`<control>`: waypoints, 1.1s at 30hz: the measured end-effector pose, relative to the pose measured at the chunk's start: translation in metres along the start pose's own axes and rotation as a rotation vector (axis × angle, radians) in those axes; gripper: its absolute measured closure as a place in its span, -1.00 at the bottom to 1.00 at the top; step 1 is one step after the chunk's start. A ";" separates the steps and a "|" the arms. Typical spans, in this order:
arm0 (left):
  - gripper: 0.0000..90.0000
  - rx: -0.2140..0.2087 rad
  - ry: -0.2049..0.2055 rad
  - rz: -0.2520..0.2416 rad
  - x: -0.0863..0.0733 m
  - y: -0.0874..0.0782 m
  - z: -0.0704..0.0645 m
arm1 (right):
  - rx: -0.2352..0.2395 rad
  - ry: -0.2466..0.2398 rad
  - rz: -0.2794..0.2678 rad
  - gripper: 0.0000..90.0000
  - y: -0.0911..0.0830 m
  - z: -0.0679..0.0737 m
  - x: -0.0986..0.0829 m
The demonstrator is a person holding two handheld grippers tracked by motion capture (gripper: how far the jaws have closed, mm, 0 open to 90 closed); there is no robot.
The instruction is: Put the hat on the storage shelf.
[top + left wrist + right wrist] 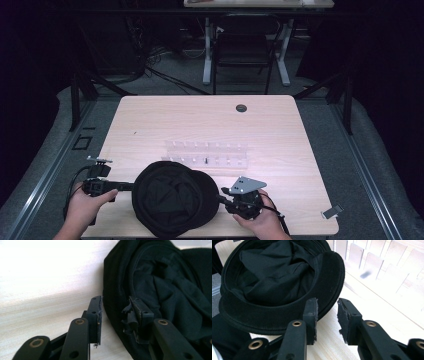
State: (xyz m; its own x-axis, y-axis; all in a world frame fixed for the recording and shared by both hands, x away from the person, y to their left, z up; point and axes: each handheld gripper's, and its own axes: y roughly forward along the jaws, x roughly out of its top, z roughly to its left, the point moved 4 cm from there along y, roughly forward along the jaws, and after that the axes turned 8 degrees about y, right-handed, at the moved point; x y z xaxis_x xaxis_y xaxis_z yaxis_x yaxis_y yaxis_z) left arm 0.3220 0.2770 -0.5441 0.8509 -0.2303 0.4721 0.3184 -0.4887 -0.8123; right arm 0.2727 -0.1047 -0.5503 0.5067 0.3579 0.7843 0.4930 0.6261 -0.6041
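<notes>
So I'm sitting at the pale wooden worktop [150, 120] with a floppy black fabric cap [172, 197] lying upside down at the near edge, hollow side up, the crumpled lining showing and the stiff brim pointing off to my right. I'm holding my left gripper [116, 315] at the cap's left side and its fingers are standing partly open with the rim sitting in the gap between them, one finger outside on the wood side, the other inside against the lining, but they aren't pinching anything yet as far as I can tell. My right gripper [327, 315] is hovering just beside the brim edge, its fingers also apart and holding nothing, bare wood showing between them. The cap is running left to right between my two hands, so the left one is the closer to a grab, I'd say. There's also a clear plastic slotted rack [207, 152] sitting just behind the cap.
</notes>
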 end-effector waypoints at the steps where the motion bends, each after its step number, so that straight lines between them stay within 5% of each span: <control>1: 0.42 -0.004 0.001 0.013 0.001 0.001 0.000 | -0.001 -0.001 0.000 0.53 0.000 0.000 0.000; 14: 0.37 -0.002 -0.025 0.123 0.003 0.015 -0.001 | 0.003 -0.009 0.004 0.59 0.000 0.001 -0.002; 25: 0.41 0.033 -0.032 0.153 -0.001 0.027 0.003 | 0.006 -0.011 0.009 0.60 0.002 0.003 -0.003; 33: 0.58 0.014 -0.053 0.162 -0.002 0.031 0.002 | 0.007 -0.011 0.010 0.60 0.003 0.002 -0.004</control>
State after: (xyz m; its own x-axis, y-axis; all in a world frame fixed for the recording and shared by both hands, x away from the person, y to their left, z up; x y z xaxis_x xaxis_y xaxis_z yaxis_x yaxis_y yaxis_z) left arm 0.3308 0.2637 -0.5711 0.9124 -0.2601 0.3159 0.1806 -0.4368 -0.8813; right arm 0.2705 -0.1027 -0.5545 0.5038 0.3716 0.7798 0.4830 0.6272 -0.6110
